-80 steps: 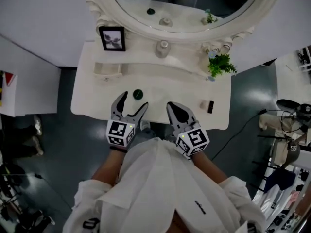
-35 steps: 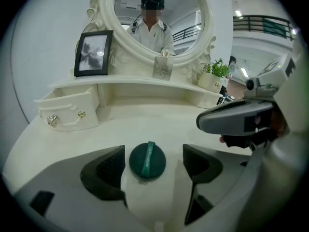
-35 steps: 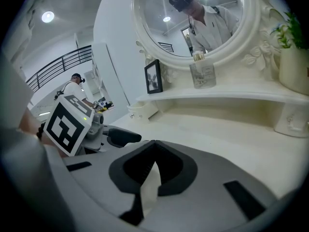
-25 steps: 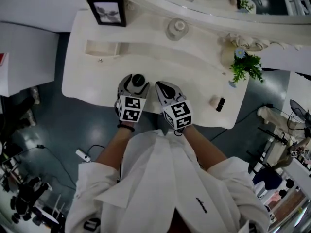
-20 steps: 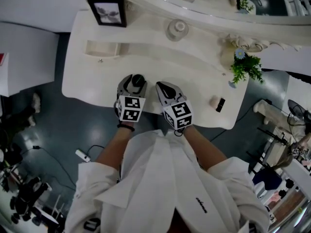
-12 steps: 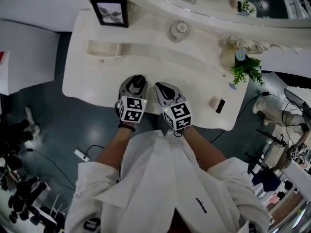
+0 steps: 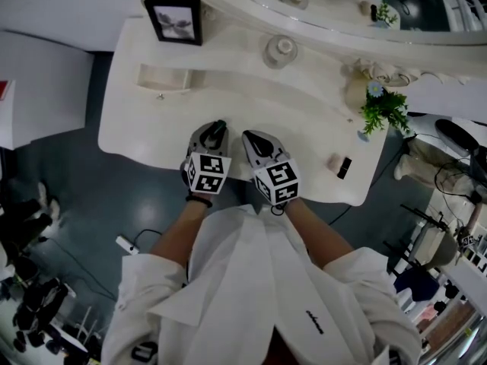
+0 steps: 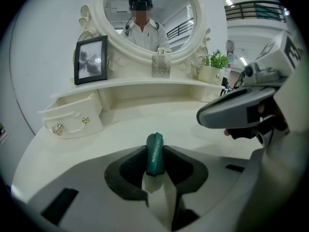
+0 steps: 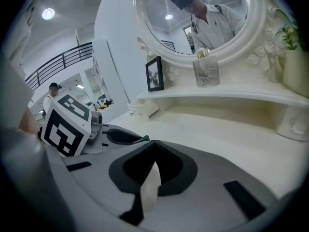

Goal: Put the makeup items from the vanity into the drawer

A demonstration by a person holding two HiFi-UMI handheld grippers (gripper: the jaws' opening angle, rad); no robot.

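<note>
A small dark green round makeup case (image 8: 154,153) stands on edge between the pads of my left gripper (image 8: 154,162), whose jaws are closing and touch it on both sides. In the head view that gripper (image 7: 215,130) is at the vanity's front edge with the case (image 7: 218,125) at its tips. My right gripper (image 7: 252,138) hovers just to its right, shut with nothing in it (image 9: 153,148). A small drawer (image 7: 163,77) with two knobs (image 8: 72,121) is at the vanity's left. A black lipstick (image 7: 345,167) and a small beige pot (image 7: 333,160) lie at the right end.
On the white vanity (image 7: 304,120), a raised shelf carries a black picture frame (image 7: 175,20), a glass perfume bottle (image 7: 280,50) and a potted plant (image 7: 380,105) below the oval mirror (image 8: 147,18). Dark floor surrounds the vanity's curved front edge.
The left gripper's jaws have drawn in around the green case, from wide apart to touching it. The right gripper has stayed beside it, shut.
</note>
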